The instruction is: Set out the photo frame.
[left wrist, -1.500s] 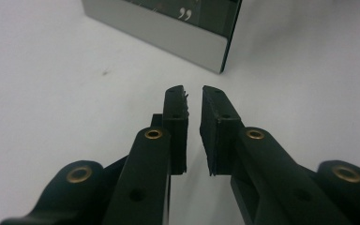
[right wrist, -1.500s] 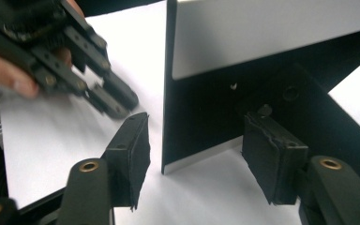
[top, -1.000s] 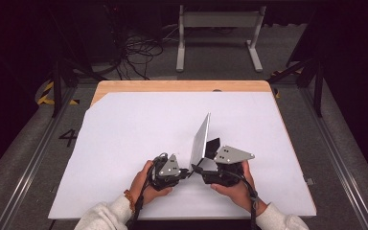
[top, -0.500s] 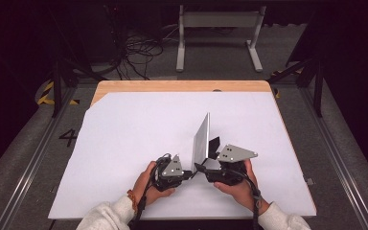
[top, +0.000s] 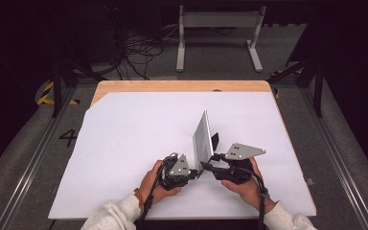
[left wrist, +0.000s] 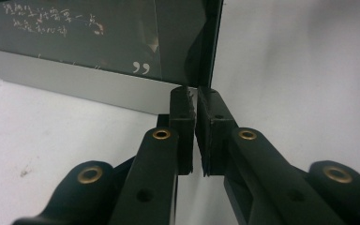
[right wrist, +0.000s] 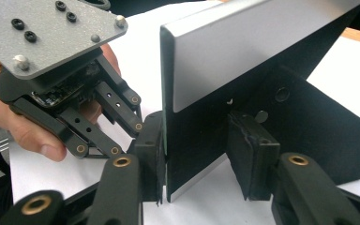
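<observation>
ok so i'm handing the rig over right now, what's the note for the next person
Left hand-held gripper: shut on an edge of the flat silver-and-black picture frame.
Right hand-held gripper: jaws straddle the frame and have just been closing; can't tell if the pads press yet.
Done: frame stands upright on the white table sheet, black back prop swung out.
Left: probably settle it on the prop, then release both.

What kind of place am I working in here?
Probably a lab or recording studio: a table covered with a white sheet, dark surroundings, loose cables on the floor, a metal stand behind, and hazard tape.
</observation>
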The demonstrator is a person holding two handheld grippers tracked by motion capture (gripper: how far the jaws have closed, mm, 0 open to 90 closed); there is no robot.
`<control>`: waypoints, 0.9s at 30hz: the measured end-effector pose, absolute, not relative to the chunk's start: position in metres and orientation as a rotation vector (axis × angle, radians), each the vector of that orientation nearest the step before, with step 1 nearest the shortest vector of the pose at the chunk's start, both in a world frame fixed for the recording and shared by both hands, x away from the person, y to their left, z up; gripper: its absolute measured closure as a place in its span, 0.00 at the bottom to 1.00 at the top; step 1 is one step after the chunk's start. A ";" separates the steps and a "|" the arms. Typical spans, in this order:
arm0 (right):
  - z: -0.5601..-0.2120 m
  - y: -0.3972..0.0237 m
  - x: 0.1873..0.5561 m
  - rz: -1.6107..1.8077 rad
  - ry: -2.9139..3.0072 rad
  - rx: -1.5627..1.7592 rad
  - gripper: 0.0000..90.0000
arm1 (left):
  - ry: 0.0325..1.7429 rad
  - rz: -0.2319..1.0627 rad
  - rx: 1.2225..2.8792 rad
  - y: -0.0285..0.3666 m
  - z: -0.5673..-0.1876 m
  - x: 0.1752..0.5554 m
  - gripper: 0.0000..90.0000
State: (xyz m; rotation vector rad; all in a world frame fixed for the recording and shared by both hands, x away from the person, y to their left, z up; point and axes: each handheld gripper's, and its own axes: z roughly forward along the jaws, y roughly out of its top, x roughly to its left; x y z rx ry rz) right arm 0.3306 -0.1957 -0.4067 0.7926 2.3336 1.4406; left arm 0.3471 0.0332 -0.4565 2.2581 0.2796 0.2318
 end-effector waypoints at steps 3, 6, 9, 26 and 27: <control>-0.407 -0.198 0.331 1.444 2.339 0.801 0.67 | 0.285 0.230 2.257 0.033 -0.456 0.347 0.92; -0.407 -0.201 0.332 1.450 2.346 0.803 0.67 | 0.280 0.242 2.258 0.034 -0.455 0.349 0.90; -0.407 -0.203 0.334 1.460 2.353 0.806 0.69 | 0.307 0.261 2.246 0.041 -0.453 0.353 0.87; -0.406 -0.219 0.339 1.468 2.353 0.817 0.77 | 0.464 0.331 2.194 0.072 -0.448 0.385 0.60; -0.406 -0.218 0.338 1.461 2.349 0.812 0.76 | 0.462 0.338 2.197 0.072 -0.448 0.385 0.58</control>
